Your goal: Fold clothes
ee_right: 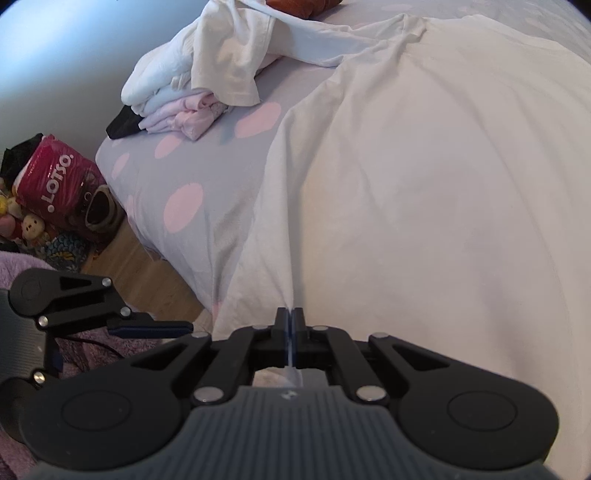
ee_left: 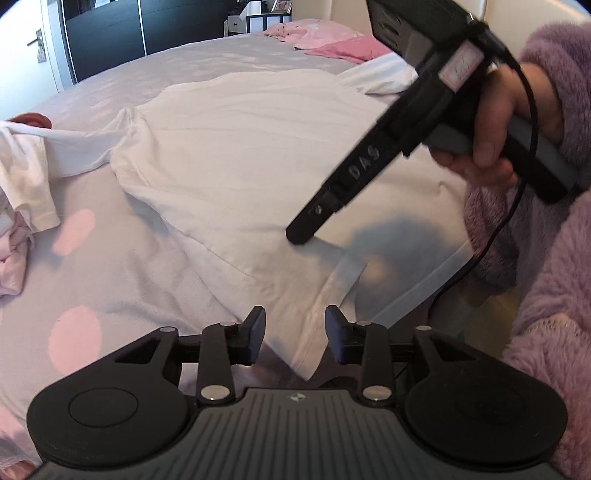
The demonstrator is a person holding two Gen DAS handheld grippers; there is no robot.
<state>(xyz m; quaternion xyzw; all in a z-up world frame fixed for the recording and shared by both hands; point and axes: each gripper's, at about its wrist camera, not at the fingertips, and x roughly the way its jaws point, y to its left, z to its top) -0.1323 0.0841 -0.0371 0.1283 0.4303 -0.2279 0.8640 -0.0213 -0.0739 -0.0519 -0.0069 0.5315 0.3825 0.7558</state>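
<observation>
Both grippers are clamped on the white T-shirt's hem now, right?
Not both. The right gripper is shut on the white T-shirt, as the right wrist view shows. The left gripper is open, with the hem between its fingers, as the left wrist view shows.

Home bedroom, polka-dot bed, pink pillows, dark wardrobe
</observation>
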